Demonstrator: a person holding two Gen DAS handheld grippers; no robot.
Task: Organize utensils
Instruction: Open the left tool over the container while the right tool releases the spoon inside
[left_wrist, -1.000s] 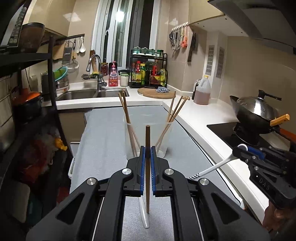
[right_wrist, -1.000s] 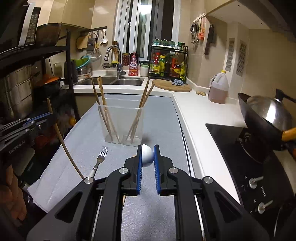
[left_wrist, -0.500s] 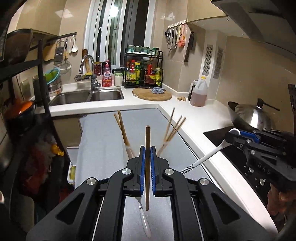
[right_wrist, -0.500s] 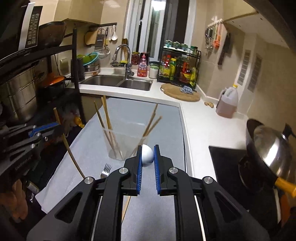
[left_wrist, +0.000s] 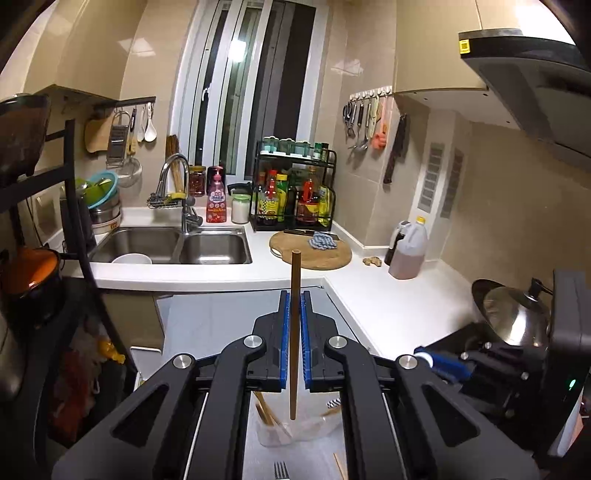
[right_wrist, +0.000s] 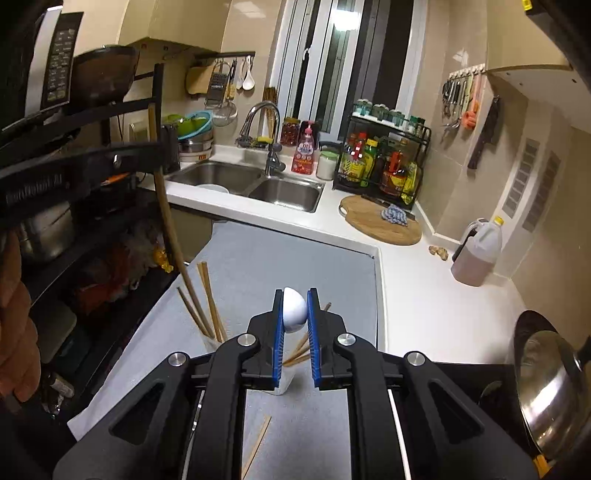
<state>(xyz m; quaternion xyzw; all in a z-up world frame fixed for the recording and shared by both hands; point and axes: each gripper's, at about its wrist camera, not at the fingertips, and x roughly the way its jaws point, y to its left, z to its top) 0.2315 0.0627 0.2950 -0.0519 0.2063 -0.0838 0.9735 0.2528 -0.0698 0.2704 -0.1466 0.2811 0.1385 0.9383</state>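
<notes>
left wrist view: the left hand-held gripper (left_wrist: 293, 332) is clamped on 1 wooden chopstick (left_wrist: 294, 314), which stands upright between the blue pads, its top above the jaws and its lower end hanging over the clear cup (left_wrist: 295, 428) on the grey mat (left_wrist: 207, 325) of the table. the cup already holds several chopsticks, and a fork (left_wrist: 281, 470) lies on the mat just in front of it. the stick looks light, thin and stiff; held near its middle as it is, it should stay straight, but a round smooth shaft could pivot or slip in the pads if it knocks the rim. at the right edge the right hand-held gripper (left_wrist: 428, 360) shows, blue-tipped.

right wrist view: the right hand-held gripper (right_wrist: 295, 314) is clamped on a white spoon (right_wrist: 294, 310), its rounded bowl poking up between the pads. it looks hard, glossy and probably ceramic or plastic, so slippery and worth setting down gently. below sits the same cup (right_wrist: 284, 384), with a loose chopstick (right_wrist: 256, 446) on the mat nearby. the left hand-held gripper (right_wrist: 162, 147) holds its chopstick (right_wrist: 168, 218) slanting down toward the cup.
</notes>
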